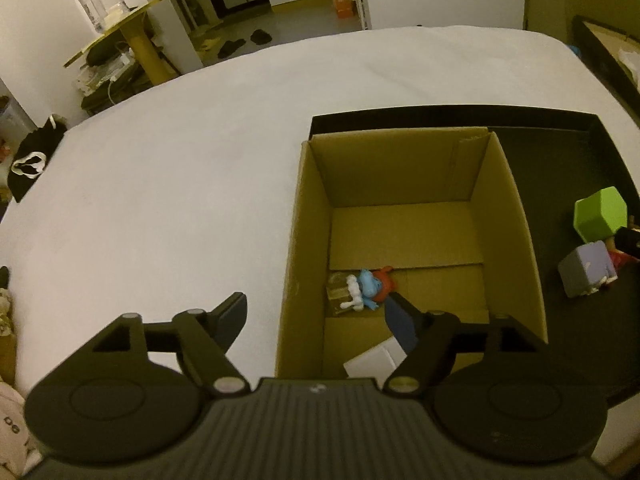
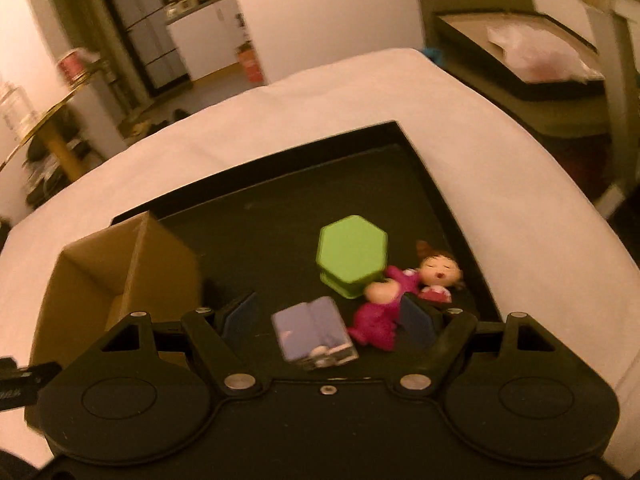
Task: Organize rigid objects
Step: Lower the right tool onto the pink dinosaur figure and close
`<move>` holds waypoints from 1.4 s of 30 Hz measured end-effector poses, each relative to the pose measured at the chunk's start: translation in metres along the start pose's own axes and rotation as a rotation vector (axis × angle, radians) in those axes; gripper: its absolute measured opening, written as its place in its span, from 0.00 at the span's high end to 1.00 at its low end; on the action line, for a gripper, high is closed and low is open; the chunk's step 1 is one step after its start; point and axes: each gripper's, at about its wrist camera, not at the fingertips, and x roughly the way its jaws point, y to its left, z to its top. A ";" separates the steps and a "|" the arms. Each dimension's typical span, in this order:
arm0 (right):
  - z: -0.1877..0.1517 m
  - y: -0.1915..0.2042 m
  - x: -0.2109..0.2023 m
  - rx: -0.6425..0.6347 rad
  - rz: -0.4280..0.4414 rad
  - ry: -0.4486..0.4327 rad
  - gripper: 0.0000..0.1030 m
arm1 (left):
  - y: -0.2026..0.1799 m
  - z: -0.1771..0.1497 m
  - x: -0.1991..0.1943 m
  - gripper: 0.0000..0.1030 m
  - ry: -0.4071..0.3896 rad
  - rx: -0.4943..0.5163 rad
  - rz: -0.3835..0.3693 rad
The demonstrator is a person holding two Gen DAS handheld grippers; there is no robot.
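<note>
Cardboard box sits in the black tray on the white bed, with a blue figurine and a white block inside. Left claw hangs released over the box edge. Right claw is spread wide around the lavender cube, beside the green hexagon box and pink doll. No readable writing on any of them, too blurry.

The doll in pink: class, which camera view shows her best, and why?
The right wrist view: the doll in pink lies in full sight beside the green hexagonal box. The left wrist view shows only a red scrap of her at its right edge.
</note>
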 end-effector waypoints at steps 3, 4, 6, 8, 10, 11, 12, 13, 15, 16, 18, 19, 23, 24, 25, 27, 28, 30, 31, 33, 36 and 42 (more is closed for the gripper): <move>0.000 -0.010 0.006 0.032 -0.025 0.009 0.25 | -0.001 0.005 -0.001 0.26 0.003 -0.002 0.017; 0.000 -0.013 0.008 0.043 -0.031 0.014 0.25 | -0.002 0.006 -0.001 0.26 -0.001 0.002 0.026; -0.001 -0.015 0.012 0.051 -0.045 0.016 0.26 | -0.004 0.009 -0.001 0.26 -0.004 0.011 0.036; -0.003 -0.017 0.015 0.061 -0.059 0.013 0.26 | -0.007 0.011 -0.001 0.25 -0.001 0.017 0.040; -0.004 -0.020 0.017 0.083 -0.085 -0.002 0.27 | -0.009 0.013 -0.001 0.25 -0.003 0.024 0.044; -0.005 -0.022 0.018 0.094 -0.094 -0.008 0.27 | -0.010 0.014 -0.001 0.25 -0.005 0.026 0.046; -0.006 -0.023 0.019 0.102 -0.101 -0.011 0.30 | -0.012 0.015 -0.002 0.25 -0.005 0.028 0.046; -0.007 -0.024 0.021 0.109 -0.109 -0.013 0.34 | -0.013 0.016 -0.001 0.25 -0.005 0.030 0.046; -0.008 -0.025 0.023 0.116 -0.121 -0.012 0.41 | -0.015 0.016 0.000 0.25 -0.005 0.036 0.046; -0.009 -0.026 0.024 0.122 -0.127 -0.011 0.44 | -0.015 0.017 0.000 0.25 -0.006 0.037 0.046; -0.009 -0.029 0.027 0.131 -0.139 -0.009 0.45 | -0.013 0.018 0.002 0.25 0.006 0.021 0.033; -0.009 -0.031 0.029 0.137 -0.145 -0.008 0.45 | -0.013 0.019 0.002 0.25 0.011 0.012 0.026; -0.009 -0.035 0.039 0.154 -0.146 0.013 0.47 | -0.015 0.021 0.005 0.25 0.011 0.015 0.030; -0.008 -0.035 0.041 0.157 -0.139 0.020 0.47 | -0.015 0.022 0.006 0.25 0.013 0.014 0.027; -0.008 -0.035 0.043 0.159 -0.132 0.024 0.47 | -0.015 0.022 0.006 0.25 0.015 0.013 0.025; -0.008 -0.033 0.047 0.156 -0.124 0.031 0.47 | -0.016 0.023 0.007 0.25 0.015 0.016 0.025; -0.007 -0.033 0.049 0.158 -0.118 0.035 0.47 | -0.016 0.024 0.008 0.25 0.014 0.019 0.026; -0.007 -0.033 0.055 0.161 -0.111 0.061 0.47 | -0.016 0.025 0.009 0.25 0.011 0.023 0.023; -0.008 -0.035 0.059 0.169 -0.108 0.081 0.47 | -0.017 0.025 0.009 0.25 0.011 0.025 0.022; -0.008 -0.033 0.058 0.163 -0.106 0.069 0.57 | -0.017 0.024 0.009 0.25 0.011 0.026 0.019; -0.008 -0.032 0.054 0.160 -0.096 0.069 0.57 | -0.017 0.022 0.007 0.25 0.011 0.028 0.012; -0.010 -0.029 0.039 0.150 -0.091 0.051 0.57 | -0.017 0.019 0.002 0.25 -0.004 0.035 0.011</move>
